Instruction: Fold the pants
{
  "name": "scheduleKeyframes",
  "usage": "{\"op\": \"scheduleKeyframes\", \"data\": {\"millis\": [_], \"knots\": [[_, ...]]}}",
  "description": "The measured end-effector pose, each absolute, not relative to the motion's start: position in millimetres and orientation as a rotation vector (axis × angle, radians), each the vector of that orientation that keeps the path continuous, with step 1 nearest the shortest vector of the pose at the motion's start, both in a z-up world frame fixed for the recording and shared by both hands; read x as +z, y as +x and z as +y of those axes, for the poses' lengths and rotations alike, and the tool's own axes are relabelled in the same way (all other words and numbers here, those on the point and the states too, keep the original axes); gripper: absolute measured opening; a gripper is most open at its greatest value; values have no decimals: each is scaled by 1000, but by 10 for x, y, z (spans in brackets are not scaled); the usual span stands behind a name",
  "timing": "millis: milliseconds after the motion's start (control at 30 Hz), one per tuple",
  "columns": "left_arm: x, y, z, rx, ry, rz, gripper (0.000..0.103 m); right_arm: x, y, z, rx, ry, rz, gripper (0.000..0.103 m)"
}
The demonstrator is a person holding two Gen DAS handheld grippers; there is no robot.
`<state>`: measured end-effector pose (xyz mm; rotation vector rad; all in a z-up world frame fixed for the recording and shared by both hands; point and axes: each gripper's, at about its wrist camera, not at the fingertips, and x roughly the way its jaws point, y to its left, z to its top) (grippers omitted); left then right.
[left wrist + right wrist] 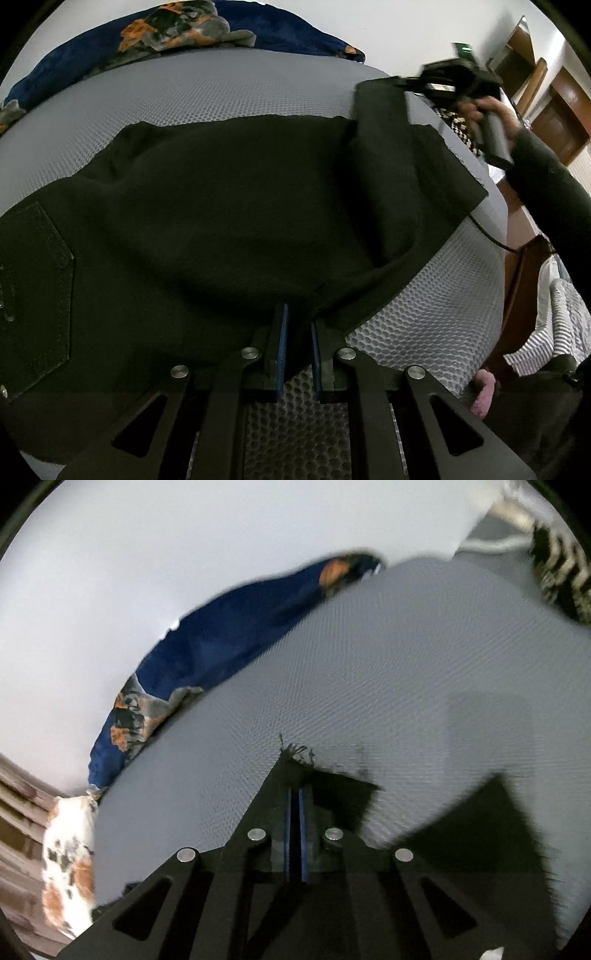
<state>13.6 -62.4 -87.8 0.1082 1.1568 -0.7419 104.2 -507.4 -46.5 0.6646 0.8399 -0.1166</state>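
Pants (221, 206) run 9-to-3 across the mattress (221, 92); left gripper (297, 332) pinches the near edge, right gripper (295, 812) clenches the 2 o'clock hem.

No readable text, label or number anywhere.

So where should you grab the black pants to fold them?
Take the pants by their edges, not the flat middle. The right gripper is shut on the frayed leg hem, lifted off the grey mattress. The left gripper comes in low from the near side, pinching the near edge where cloth bunches up.
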Motion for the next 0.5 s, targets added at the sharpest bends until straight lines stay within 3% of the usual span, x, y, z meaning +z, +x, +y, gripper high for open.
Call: {"op": "scheduleKeyframes", "data": {"millis": [200,500], "knots": [[-892,115,-631,-751,115,1144,12,-371,4,-5316,-295,602,829,3],[-909,95,-662,-770,148,1129,12,-965,-906,-5523,-498,669,945,1]]}}
